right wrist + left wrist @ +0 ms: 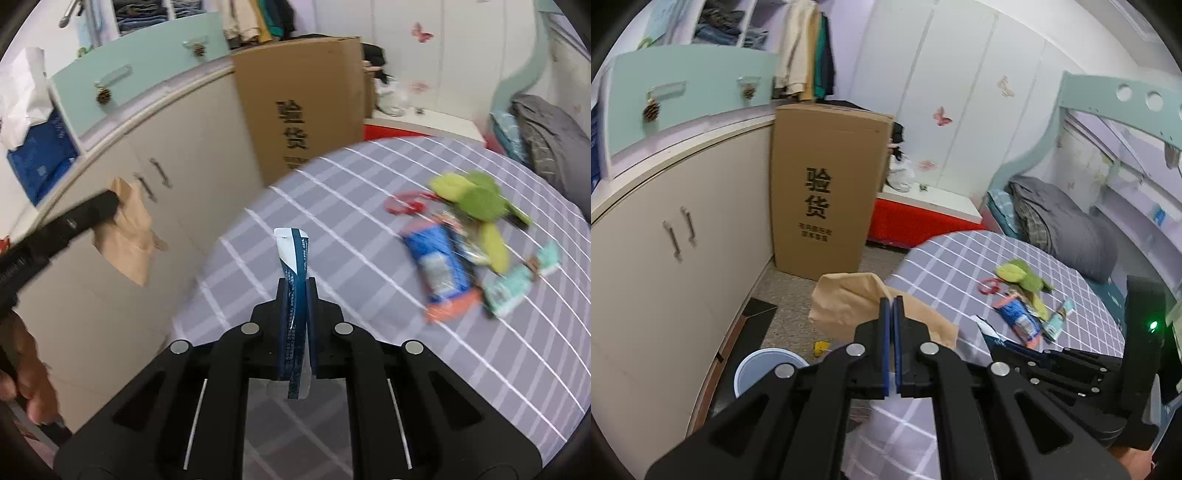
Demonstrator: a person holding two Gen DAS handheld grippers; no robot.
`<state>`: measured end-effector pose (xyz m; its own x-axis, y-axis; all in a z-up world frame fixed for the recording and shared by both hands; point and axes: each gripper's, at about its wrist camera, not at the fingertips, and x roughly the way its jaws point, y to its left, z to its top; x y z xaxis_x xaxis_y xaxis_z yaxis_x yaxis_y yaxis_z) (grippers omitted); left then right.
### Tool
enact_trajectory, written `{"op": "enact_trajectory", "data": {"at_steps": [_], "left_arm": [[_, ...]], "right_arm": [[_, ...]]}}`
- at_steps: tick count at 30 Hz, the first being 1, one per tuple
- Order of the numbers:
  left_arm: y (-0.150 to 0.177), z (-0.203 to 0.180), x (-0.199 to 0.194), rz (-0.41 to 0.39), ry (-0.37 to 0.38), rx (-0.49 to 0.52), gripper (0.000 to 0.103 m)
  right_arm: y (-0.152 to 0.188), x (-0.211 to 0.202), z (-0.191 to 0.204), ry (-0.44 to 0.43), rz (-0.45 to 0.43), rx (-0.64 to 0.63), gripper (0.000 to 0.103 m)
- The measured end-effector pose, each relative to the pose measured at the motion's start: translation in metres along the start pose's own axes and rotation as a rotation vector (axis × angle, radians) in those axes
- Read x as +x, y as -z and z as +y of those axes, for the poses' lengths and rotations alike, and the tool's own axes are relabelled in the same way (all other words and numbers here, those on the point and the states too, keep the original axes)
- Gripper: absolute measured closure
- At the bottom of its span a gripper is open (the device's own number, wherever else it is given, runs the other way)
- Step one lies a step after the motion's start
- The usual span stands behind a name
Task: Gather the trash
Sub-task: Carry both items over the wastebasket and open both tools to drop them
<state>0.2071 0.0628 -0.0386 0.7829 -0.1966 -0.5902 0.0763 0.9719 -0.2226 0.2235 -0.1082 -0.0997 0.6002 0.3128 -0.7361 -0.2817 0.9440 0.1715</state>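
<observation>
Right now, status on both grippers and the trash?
Left gripper shut on brown paper bag, held off the table edge. Right gripper shut on blue-white wrapper. More wrappers left on checked tablecloth. Path clear.

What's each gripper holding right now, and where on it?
Left gripper is shut on the brown paper bag, pinching its upper edge. Right gripper is shut on a blue-and-white wrapper, gripped along its lower half.

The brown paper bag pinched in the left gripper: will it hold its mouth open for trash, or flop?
The brown paper bag, clamped at one edge by the left gripper, looks creased and sagging, so its mouth probably droops rather than gaping open. In the right wrist view it hangs limp, suggesting it is light and near empty. It would likely swing when nudged.
</observation>
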Motion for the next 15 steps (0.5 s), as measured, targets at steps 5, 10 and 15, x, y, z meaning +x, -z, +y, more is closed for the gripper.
{"op": "enact_trajectory", "data": {"at_steps": [5,10,15], "left_arm": [[-0.002,0.05,0.002,0.003,-0.051,-0.058,0.101],[0.002,0.101,0.013,0.029,-0.107,-0.119,0.101],[0.008,0.142,0.027,0.064,-0.151,-0.161,0.101]], "right_arm": [[-0.021,0.024,0.05,-0.094,0.01,-0.034,0.094],[-0.038,0.06,0.093,-0.143,0.034,-0.066,0.094],[-0.047,0.103,0.127,-0.189,0.082,-0.071,0.094]]}}
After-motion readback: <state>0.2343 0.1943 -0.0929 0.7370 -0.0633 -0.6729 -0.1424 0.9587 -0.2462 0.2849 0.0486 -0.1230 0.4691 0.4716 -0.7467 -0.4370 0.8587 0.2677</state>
